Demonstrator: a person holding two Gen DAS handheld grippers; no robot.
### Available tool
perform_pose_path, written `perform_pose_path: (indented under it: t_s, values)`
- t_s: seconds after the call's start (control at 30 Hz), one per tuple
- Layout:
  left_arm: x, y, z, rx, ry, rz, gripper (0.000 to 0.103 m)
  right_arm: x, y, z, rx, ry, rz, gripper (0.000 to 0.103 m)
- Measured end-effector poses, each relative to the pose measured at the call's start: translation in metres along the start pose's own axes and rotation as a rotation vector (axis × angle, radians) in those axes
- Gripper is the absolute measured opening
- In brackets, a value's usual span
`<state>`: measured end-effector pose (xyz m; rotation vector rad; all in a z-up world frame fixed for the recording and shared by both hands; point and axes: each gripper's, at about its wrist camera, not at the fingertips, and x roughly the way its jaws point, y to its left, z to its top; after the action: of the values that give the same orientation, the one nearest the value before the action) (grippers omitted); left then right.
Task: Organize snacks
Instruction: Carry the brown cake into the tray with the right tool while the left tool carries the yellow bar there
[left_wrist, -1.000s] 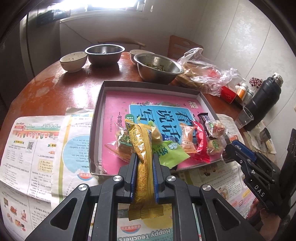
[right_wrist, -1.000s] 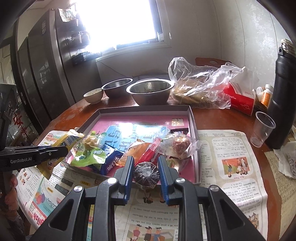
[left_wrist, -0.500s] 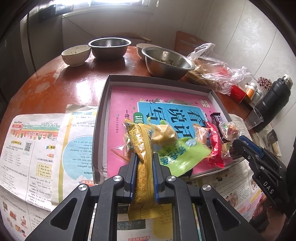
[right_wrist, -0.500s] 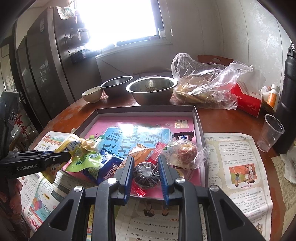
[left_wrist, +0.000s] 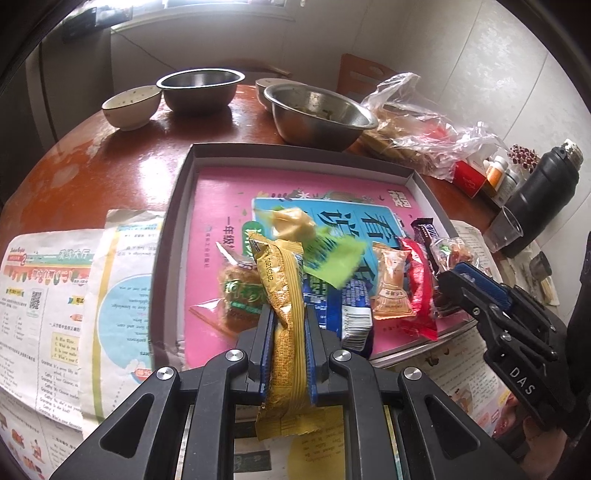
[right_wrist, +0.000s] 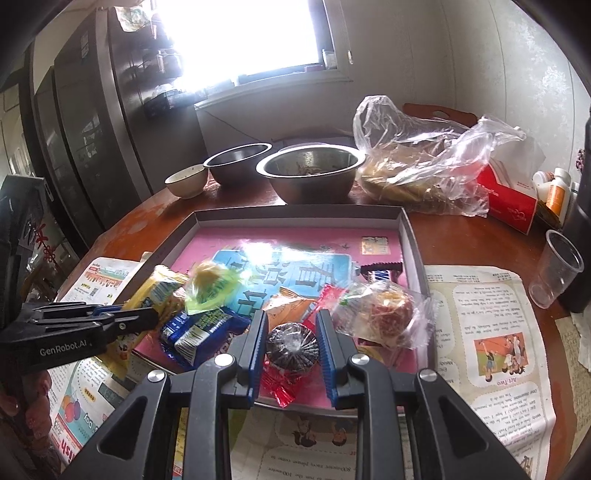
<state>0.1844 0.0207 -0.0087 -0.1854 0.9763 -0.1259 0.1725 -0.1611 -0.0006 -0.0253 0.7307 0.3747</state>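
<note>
Snacks lie heaped at the near end of a shallow grey tray (left_wrist: 177, 236), on the pink book cover that lines it.

Left gripper (left_wrist: 289, 332): fingers (left_wrist: 266, 343) clamped on a long yellow packet (left_wrist: 284, 306), held lengthwise between the blue pads, its far end over the pile, its near end hanging past the tray's front rim.

Right gripper (right_wrist: 291, 343): fingers (right_wrist: 255, 343) clamped on a round dark sweet in clear wrap (right_wrist: 291, 345), red twist ends showing below it; held over the tray's near edge.

Pile, from the left wrist view: brown cake in a clear pack (left_wrist: 236, 295) at left, touching the yellow packet; green wrapper (left_wrist: 332, 258) with a pale lump above it; blue packet (left_wrist: 351, 306) just right of the fingers; orange-printed sweet (left_wrist: 391, 284); red wrapper (left_wrist: 417, 291); dark chocolate bar (left_wrist: 424, 230) near the tray's right wall. From the right wrist view, a clear bag with a reddish ball inside (right_wrist: 380, 310) sits just right of the right gripper.

Tray rests on a round reddish desk (left_wrist: 74, 155), printed paper sheets (left_wrist: 48, 295) spread beside and under its front.

Behind the tray: two steel bowls (right_wrist: 310, 170), a small ceramic bowl (right_wrist: 186, 181), a crumpled clear plastic bag (right_wrist: 424, 158), a red box (right_wrist: 511, 195). At right: clear plastic cup (right_wrist: 561, 273), black flask (left_wrist: 539, 192).
</note>
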Motion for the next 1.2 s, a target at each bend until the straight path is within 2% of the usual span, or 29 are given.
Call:
perform_pose_path:
  t_s: [0.4, 1.2]
  values:
    - [0.004, -0.003, 0.001, 0.006, 0.006, -0.016, 0.015, 0.017, 0.022, 0.009, -0.039, 0.008, 0.072, 0.027]
    - [0.009, -0.007, 0.001, 0.031, 0.016, -0.018, 0.015, 0.033, 0.02, 0.006, -0.039, 0.027, 0.051, 0.027]
